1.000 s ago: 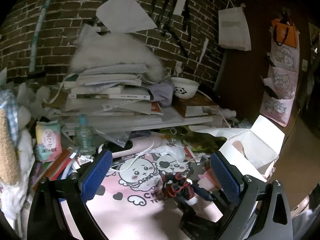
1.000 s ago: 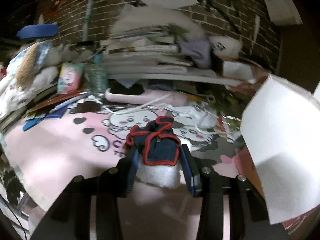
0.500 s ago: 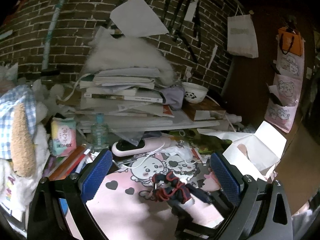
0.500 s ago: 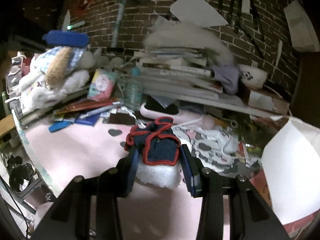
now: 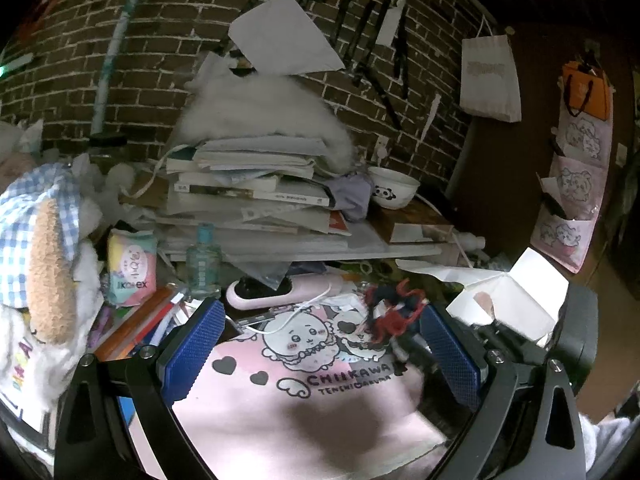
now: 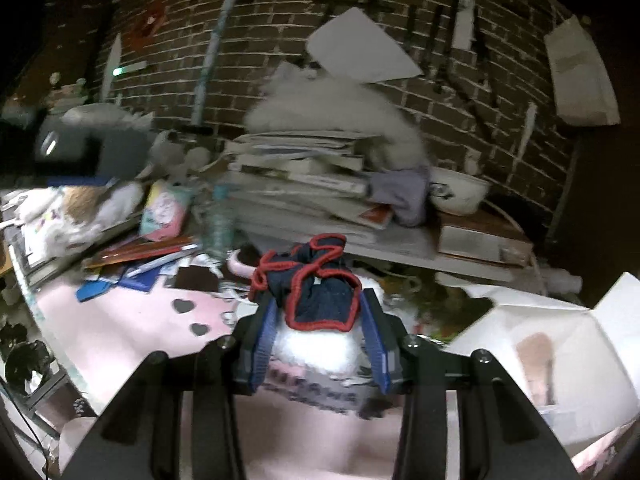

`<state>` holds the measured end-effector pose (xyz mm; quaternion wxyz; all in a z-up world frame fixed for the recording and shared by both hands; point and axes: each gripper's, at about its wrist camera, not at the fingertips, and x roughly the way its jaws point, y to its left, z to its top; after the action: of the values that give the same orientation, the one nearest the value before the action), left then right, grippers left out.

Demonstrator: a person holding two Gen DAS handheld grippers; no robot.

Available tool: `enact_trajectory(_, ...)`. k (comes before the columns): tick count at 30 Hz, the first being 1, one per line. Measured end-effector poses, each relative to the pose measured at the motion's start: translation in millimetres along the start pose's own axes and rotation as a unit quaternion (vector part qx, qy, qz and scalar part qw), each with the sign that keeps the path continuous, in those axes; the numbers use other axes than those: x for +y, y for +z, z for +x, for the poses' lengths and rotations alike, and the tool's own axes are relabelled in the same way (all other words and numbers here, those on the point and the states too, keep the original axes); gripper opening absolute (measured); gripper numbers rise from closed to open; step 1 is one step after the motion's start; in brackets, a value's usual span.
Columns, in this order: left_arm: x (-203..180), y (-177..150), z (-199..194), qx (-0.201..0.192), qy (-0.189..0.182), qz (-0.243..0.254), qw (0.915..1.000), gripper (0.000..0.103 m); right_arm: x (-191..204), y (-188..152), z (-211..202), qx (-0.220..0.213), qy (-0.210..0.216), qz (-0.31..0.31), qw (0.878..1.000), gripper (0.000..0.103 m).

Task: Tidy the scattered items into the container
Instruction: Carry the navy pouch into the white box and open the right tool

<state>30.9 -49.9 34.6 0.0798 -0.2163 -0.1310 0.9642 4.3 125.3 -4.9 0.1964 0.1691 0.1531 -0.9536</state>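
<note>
My right gripper (image 6: pixel 320 334) is shut on a small plush toy (image 6: pixel 318 300) with a navy, red-trimmed cloth and a white fluffy base, held above the pink mat (image 6: pixel 132 320). From the left wrist view the same plush toy (image 5: pixel 394 308) appears blurred in the air, left of the open white cardboard box (image 5: pixel 512 300). That white box (image 6: pixel 560 344) lies to the right in the right wrist view, with its flaps up. My left gripper (image 5: pixel 320 348) is open over the pink mat (image 5: pixel 280 412), with nothing between its blue pads.
A tall stack of books and papers (image 5: pixel 256 196) with a white fluffy thing on top fills the back. A panda bowl (image 5: pixel 392 192), a clear bottle (image 5: pixel 203 260), a tissue pack (image 5: pixel 132 268), a pink device (image 5: pixel 280 290) and a large plush (image 5: pixel 44 256) crowd the mat's edges.
The right gripper has lifted the plush toy off the mat and carried it up and toward the box. The left gripper has drawn back a little and stayed open.
</note>
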Motion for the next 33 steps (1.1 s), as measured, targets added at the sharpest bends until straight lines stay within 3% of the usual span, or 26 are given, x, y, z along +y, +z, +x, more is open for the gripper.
enact_trajectory(12, -27, -2, 24, 0.019, -0.016, 0.008, 0.9997, 0.098, -105, 4, -20, 0.046, -0.038, 0.069, 0.996, 0.038)
enact_trajectory(16, -36, -3, 30, 0.024, -0.021, 0.012, 0.9994, 0.098, -145, 7, -33, 0.062, -0.025, 0.096, 0.993, 0.038)
enact_trajectory(20, -46, -3, 35, 0.029, -0.023, 0.020, 0.9991, 0.098, -173, 11, -50, 0.059, -0.039, 0.102, 0.992, 0.038)
enact_trajectory(25, -55, -3, 38, 0.033, -0.025, 0.028, 0.9988, 0.098, -199, 6, -53, 0.087, -0.054, 0.099, 0.990, 0.038)
enact_trajectory(26, -57, -3, 38, 0.033, -0.025, 0.028, 0.9987, 0.098, -201, 3, -53, 0.093, -0.054, 0.099, 0.989, 0.030)
enact_trajectory(27, -58, -3, 39, 0.034, -0.026, 0.029, 0.9986, 0.098, -204, 0, -50, 0.102, -0.052, 0.099, 0.989, 0.026)
enact_trajectory(33, -64, -5, 41, 0.040, -0.023, 0.036, 0.9983, 0.098, -212, -19, -35, 0.139, 0.004, 0.141, 0.980, 0.026)
